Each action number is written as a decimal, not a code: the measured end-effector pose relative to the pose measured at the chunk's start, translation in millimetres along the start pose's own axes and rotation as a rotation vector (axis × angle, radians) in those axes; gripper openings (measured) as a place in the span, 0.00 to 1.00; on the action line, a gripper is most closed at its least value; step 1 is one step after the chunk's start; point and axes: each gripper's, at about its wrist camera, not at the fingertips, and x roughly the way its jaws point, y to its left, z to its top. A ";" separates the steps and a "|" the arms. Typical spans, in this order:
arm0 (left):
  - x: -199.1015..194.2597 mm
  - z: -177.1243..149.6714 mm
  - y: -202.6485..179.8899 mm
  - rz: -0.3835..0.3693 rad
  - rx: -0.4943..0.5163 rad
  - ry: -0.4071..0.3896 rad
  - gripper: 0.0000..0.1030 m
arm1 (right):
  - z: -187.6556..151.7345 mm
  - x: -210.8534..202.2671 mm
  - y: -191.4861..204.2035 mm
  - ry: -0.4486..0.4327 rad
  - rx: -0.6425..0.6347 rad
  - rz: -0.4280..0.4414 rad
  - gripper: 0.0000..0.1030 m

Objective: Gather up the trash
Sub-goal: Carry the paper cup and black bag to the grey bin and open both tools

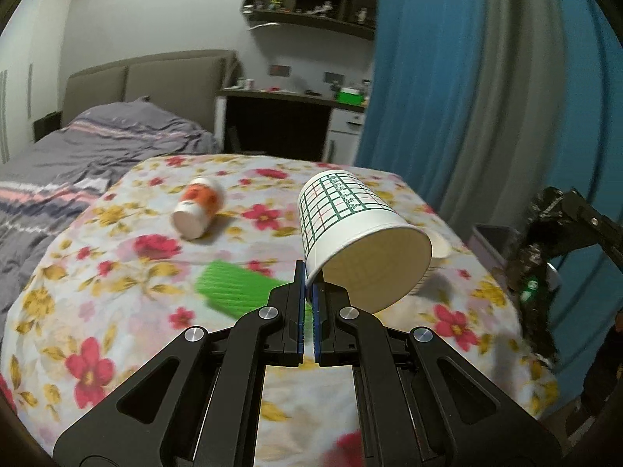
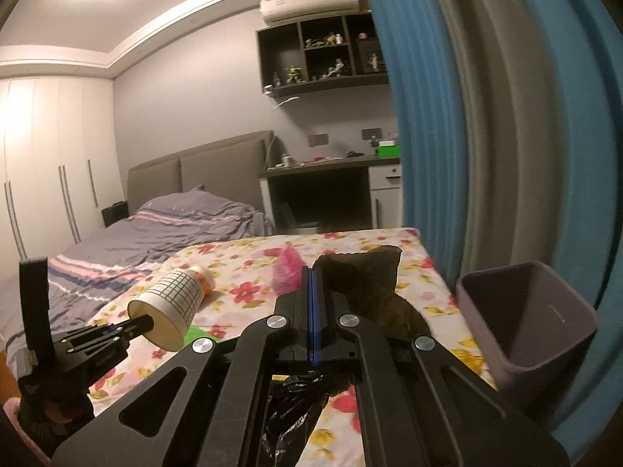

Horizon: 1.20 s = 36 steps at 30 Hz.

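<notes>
My left gripper (image 1: pixel 308 278) is shut on the rim of a white paper cup (image 1: pixel 350 225) with a green grid print. The cup hangs on its side above the floral table (image 1: pixel 117 311), wide end toward the camera; in the right wrist view this cup (image 2: pixel 171 307) sticks out from the left gripper (image 2: pixel 144 325). My right gripper (image 2: pixel 311 284) is shut on a black trash bag (image 2: pixel 366 292), which hangs crumpled off the table's right edge (image 1: pixel 533 264). A small orange-and-white cup (image 1: pixel 198 206) and a green ribbed piece (image 1: pixel 229 284) lie on the cloth. A pink wrapper (image 2: pixel 288 268) lies further back.
A purple bin (image 2: pixel 537 319) stands at the table's right side by the blue curtain (image 2: pixel 447 116). Another white cup (image 1: pixel 440 249) lies behind the held one. A bed (image 1: pixel 78 163) runs along the left, with a desk (image 1: pixel 296 101) and shelves beyond.
</notes>
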 end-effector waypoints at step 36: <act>171.0 25.1 -276.7 -0.425 0.182 0.122 0.02 | -9.5 44.0 -201.5 0.036 0.112 -0.430 0.01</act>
